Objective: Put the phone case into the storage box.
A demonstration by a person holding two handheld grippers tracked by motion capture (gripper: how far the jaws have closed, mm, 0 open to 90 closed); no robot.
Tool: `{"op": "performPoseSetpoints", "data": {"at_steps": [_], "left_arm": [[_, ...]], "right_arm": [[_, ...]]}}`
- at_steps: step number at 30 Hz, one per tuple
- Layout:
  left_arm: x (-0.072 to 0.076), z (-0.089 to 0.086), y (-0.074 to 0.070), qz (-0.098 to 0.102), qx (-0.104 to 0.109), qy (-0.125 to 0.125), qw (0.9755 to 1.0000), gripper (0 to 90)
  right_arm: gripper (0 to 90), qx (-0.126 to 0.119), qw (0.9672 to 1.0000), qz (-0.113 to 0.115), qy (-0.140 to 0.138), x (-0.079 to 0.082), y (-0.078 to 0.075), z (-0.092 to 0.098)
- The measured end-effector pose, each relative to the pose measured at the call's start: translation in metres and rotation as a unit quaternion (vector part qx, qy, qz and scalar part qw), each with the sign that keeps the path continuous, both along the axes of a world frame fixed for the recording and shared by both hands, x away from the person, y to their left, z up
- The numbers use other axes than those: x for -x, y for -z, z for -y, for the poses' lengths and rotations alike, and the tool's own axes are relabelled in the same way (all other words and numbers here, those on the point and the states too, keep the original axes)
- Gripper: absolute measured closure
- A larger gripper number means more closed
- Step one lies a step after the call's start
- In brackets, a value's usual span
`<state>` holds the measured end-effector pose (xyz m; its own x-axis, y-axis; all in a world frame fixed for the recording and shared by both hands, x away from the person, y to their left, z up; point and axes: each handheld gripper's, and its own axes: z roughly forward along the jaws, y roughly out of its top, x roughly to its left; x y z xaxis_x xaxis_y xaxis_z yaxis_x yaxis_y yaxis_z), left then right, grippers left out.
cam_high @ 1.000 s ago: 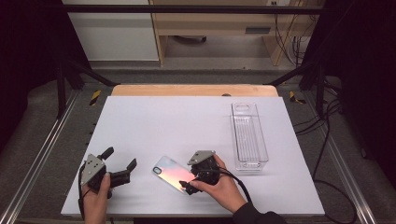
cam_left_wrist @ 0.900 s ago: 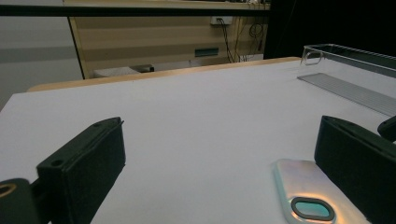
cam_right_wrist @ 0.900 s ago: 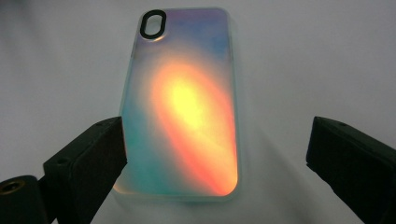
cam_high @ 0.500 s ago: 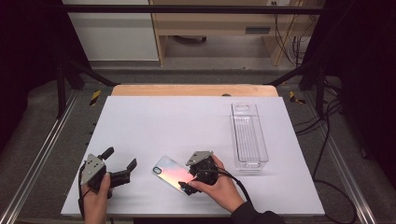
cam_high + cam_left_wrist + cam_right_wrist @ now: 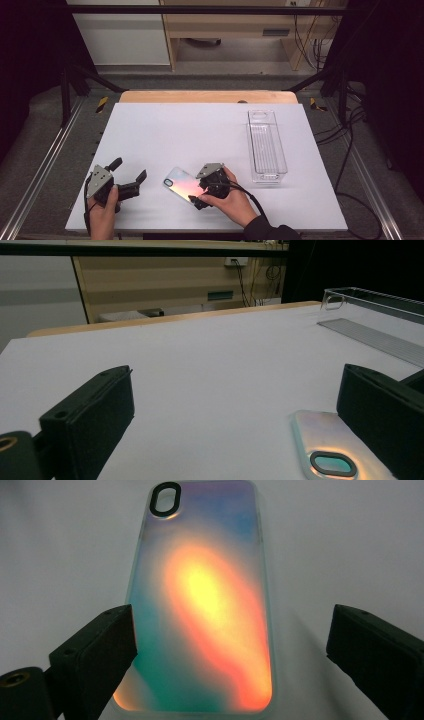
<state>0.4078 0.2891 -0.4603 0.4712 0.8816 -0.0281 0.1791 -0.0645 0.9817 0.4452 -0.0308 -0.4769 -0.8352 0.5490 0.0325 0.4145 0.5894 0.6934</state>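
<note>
Here the right gripper [image 5: 230, 645] straddles the iridescent phone case [image 5: 200, 595] lying flat near the table's [image 5: 200, 125] front edge — jaws closing, not yet touching; left gripper [image 5: 131, 181] released, bare tabletop ahead; the case's near end is cut off.

Two handheld grippers, black-bodied. Left gripper [image 5: 131, 180]: blocky matte-black jaws, grey three-cornered plate on top behind them, brass-ringed hole near the base of one jaw. Right gripper [image 5: 198, 196]: same grey plate, same chunky black jaws, black cable trailing back from its rear across a dark sleeve [image 5: 267, 231].
</note>
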Motion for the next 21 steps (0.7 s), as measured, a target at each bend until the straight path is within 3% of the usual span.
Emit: {"op": "performPoseSetpoints", "data": {"at_steps": [21], "left_arm": [[0.0,0.0,0.0,0.0,0.001,0.0,1.0,1.5]], "right_arm": [[6.1,-0.022,0.9998,-0.002,0.004,0.007,0.008,-0.017]]}}
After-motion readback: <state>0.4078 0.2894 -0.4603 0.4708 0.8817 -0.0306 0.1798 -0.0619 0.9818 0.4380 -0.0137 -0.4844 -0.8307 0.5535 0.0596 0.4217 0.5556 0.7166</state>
